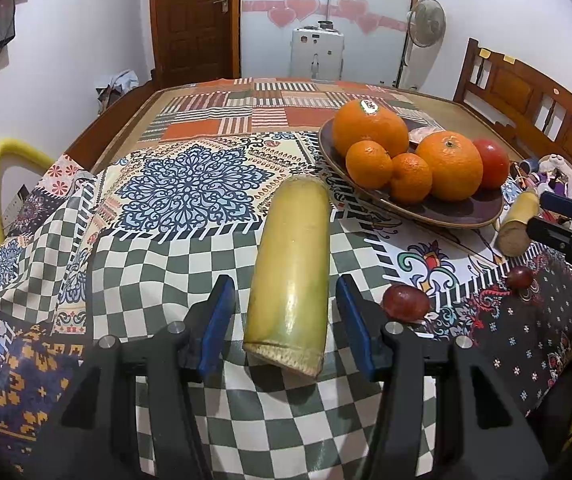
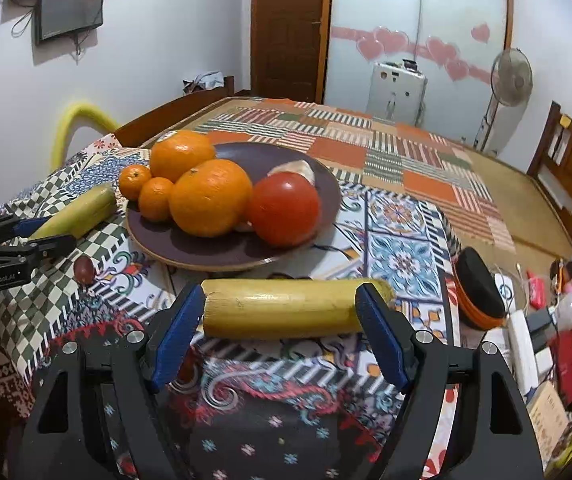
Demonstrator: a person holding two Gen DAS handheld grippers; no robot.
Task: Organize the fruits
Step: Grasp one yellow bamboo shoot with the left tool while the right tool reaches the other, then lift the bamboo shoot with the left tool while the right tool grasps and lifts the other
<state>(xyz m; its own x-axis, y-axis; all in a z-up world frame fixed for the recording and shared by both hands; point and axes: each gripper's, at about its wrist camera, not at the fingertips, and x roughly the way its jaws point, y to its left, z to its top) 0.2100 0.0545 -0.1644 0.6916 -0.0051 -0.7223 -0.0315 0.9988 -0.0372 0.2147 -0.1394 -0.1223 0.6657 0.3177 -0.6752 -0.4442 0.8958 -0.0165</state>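
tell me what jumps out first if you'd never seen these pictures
The dark plate piled with oranges and a red tomato draws the eye, mid-table on the patchwork cloth. Next come two yellow-green cane pieces: one lengthwise between the open left hand-held gripper, one crosswise before the right hand-held gripper.

the near checkered stretch of the tablecloth (image 1: 190,264) lies bare, with room to pass left of the long yellow stalk (image 1: 292,276). to its right two small red fruits (image 1: 406,302) sit just beside it. the dark plate (image 2: 206,252), piled with oranges (image 2: 210,198) and a tomato (image 2: 284,208), blocks the middle. a second stalk (image 2: 286,312) lies crosswise before the plate. clutter (image 2: 542,320) crowds the right edge; the far table half is open.
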